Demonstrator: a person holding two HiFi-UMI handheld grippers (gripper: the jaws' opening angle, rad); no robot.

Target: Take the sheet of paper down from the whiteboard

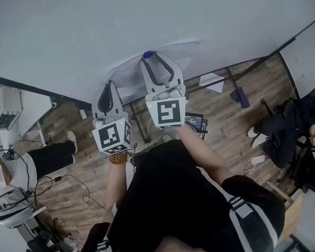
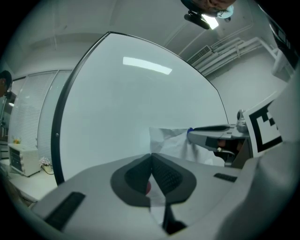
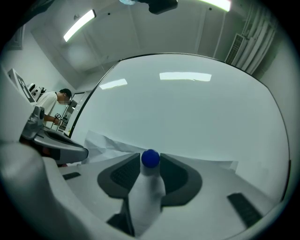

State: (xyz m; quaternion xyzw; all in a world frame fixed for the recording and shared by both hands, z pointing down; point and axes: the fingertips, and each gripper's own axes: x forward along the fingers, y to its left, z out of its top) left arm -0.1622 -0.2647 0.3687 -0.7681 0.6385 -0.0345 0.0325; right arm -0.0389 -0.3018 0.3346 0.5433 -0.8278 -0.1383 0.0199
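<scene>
At twelve o'clock in the head view stands the whiteboard (image 1: 89,31), and the sheet of paper (image 1: 129,76) lies against its lower part, crumpled and lifting off the surface behind both grippers. A round blue magnet (image 1: 148,55) sits on the sheet at about one o'clock from its middle. The left gripper (image 1: 109,84) points level at the board, at about seven o'clock from the magnet. In its own view the jaws stand closed together on the sheet's near edge, with paper pinched between the ribbed pads. A small red spot (image 2: 148,188) shows behind the pads, too small to identify. The right gripper (image 1: 157,58) reaches further up the board, tilted slightly above level. Its jaws stand wide apart with the magnet between the tips, and the pads do not appear to press on it. A white strip (image 3: 146,197) runs back between these jaws at six o'clock from the magnet; whether it is a fold of the sheet I cannot tell. Both forearms extend from six o'clock, each hand behind its marker cube, and the left wrist wears a bead bracelet (image 1: 118,158). One seated person (image 1: 297,128) is at three o'clock and another (image 1: 48,155) at nine o'clock, on the wooden floor (image 1: 225,114).
</scene>
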